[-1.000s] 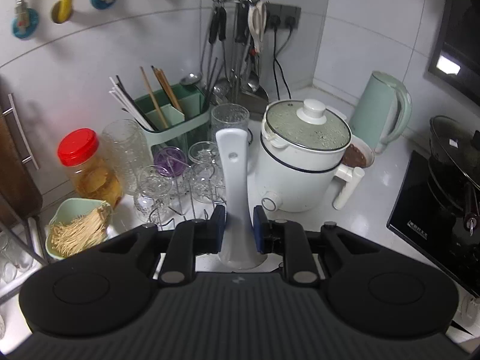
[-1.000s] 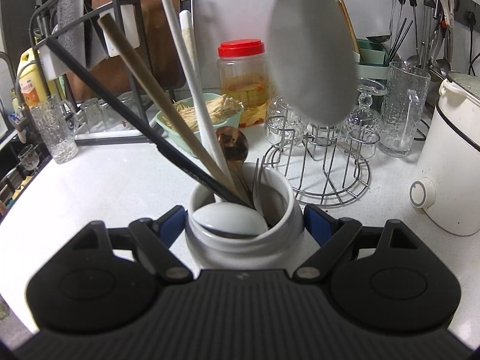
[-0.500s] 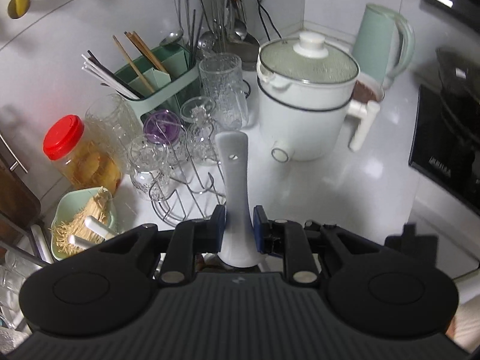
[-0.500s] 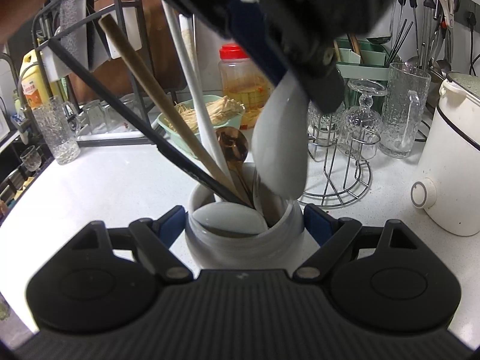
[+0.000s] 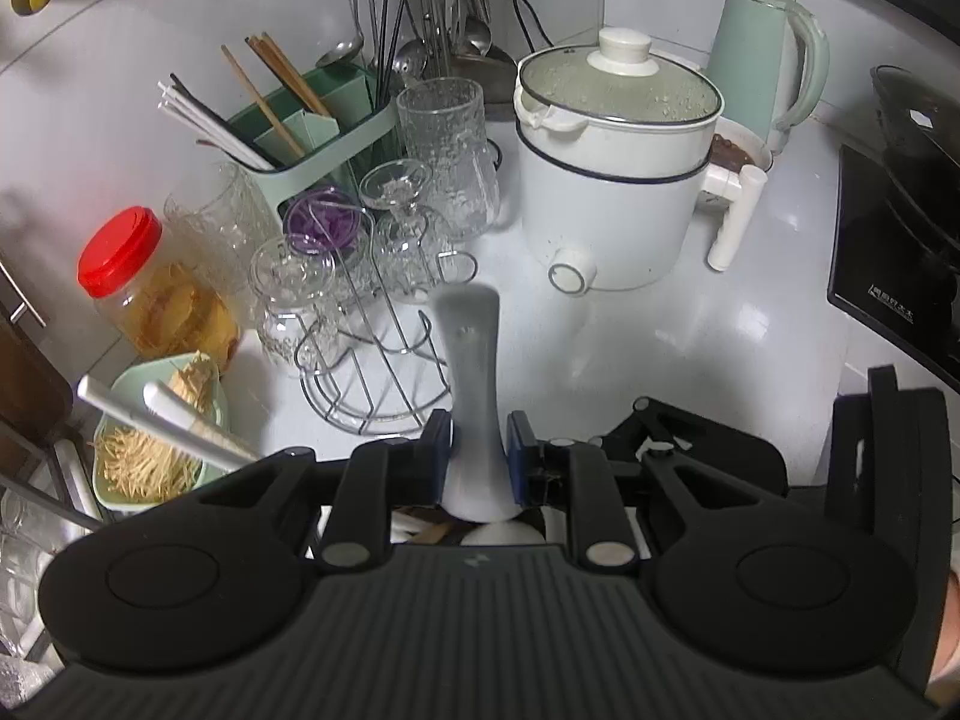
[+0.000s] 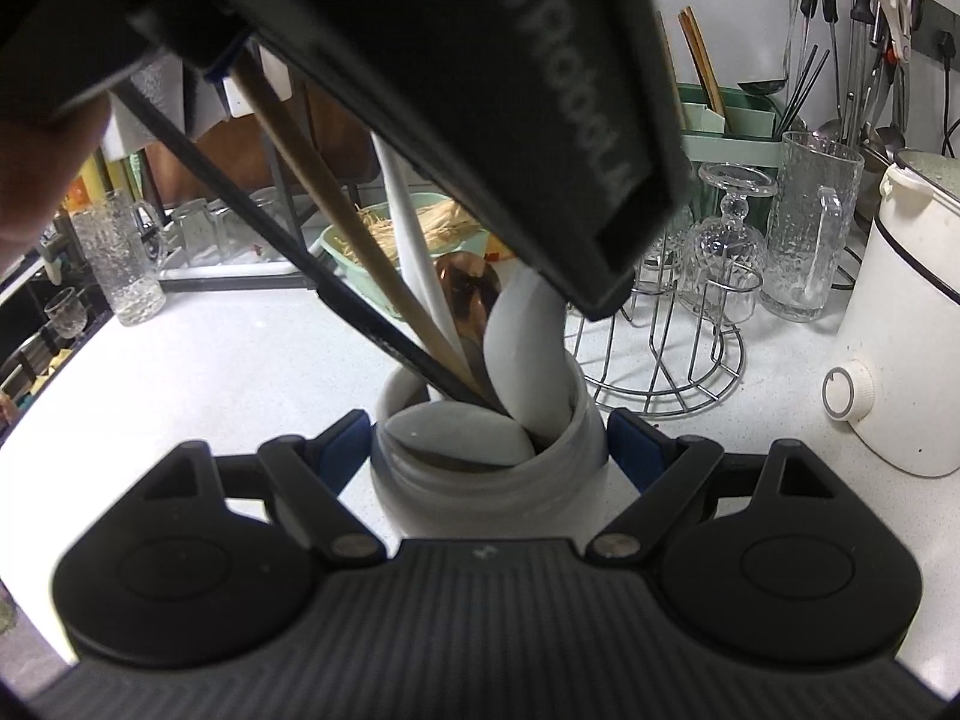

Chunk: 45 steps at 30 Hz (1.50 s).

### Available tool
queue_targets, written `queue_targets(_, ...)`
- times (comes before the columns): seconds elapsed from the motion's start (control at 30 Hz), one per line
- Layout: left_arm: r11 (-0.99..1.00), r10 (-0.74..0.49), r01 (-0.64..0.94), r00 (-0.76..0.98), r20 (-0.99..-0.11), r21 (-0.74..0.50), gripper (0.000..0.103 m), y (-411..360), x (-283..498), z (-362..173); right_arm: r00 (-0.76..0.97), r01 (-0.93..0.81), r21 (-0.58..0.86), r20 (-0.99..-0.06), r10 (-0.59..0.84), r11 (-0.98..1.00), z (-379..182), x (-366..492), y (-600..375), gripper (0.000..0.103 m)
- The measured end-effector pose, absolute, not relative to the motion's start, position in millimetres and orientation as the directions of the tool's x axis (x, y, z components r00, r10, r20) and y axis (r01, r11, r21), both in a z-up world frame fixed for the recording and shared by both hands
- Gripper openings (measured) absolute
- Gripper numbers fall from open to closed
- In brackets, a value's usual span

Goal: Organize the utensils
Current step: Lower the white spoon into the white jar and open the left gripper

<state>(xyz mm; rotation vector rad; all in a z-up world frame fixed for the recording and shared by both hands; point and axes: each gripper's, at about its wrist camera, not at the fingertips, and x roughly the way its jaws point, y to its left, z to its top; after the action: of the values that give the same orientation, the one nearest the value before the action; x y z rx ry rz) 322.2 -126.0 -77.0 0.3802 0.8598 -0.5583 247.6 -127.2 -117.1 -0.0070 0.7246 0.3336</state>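
My left gripper point(image 5: 478, 456) is shut on the neck of a white rice spoon point(image 5: 471, 360), whose handle points away from me. In the right wrist view the spoon's blade point(image 6: 528, 360) dips inside the mouth of a white utensil jar point(image 6: 480, 498). The left gripper's black housing point(image 6: 510, 90) fills the top of that view. My right gripper point(image 6: 489, 450) has its blue pads against the jar's two sides. The jar also holds a black stick, a wooden handle point(image 6: 336, 210), a white handle, a copper spoon point(image 6: 468, 294) and another white spoon point(image 6: 456, 438).
A wire rack point(image 5: 384, 384) with upturned glasses stands just behind the jar. Left of it are a red-lidded jar point(image 5: 150, 294) and a green bowl of toothpicks point(image 5: 150, 456). A green cutlery caddy point(image 5: 312, 132), a white electric pot point(image 5: 612, 180), a kettle point(image 5: 762, 60) and a black hob point(image 5: 888, 252) lie beyond.
The left gripper has come down with the white spoon; its blade went from above the jar into the jar's mouth. The right gripper and jar have stayed put.
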Motion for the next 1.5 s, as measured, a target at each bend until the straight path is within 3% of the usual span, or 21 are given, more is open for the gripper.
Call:
queue_targets(0.57,0.821,-0.315,0.569,0.384,-0.868,-0.046,0.026,-117,344,-74,0.686,-0.343,0.105,-0.651,0.325,0.934,-117,249,-130,0.088)
queue_targets(0.87,0.839,-0.366,0.534,0.418,-0.831,-0.1,0.046,-107,335,-49,0.684,-0.346,0.105,-0.652,0.327,0.932,-116,248,-130,0.088)
queue_targets(1.17,0.852,-0.4,0.51,0.49,-0.774,-0.117,0.046,-112,342,-29,0.684,-0.346,0.105,-0.652,0.327,0.933,-116,248,-130,0.088)
queue_targets(1.23,0.854,-0.384,0.511,0.501,-0.776,-0.093,0.043,-118,345,-32,0.684,-0.346,0.104,-0.652,0.327,0.933,-116,248,-130,0.088)
queue_targets(1.3,0.866,-0.364,0.494,0.512,-0.778,-0.08,0.02,-119,347,-36,0.684,-0.347,0.104,-0.652,0.327,0.932,-116,248,-130,0.088)
queue_targets(1.5,0.878,-0.354,0.472,0.534,-0.768,-0.077,0.02,-109,338,-37,0.68,-0.355,0.105,-0.654,0.333,0.929,-115,248,-131,0.088)
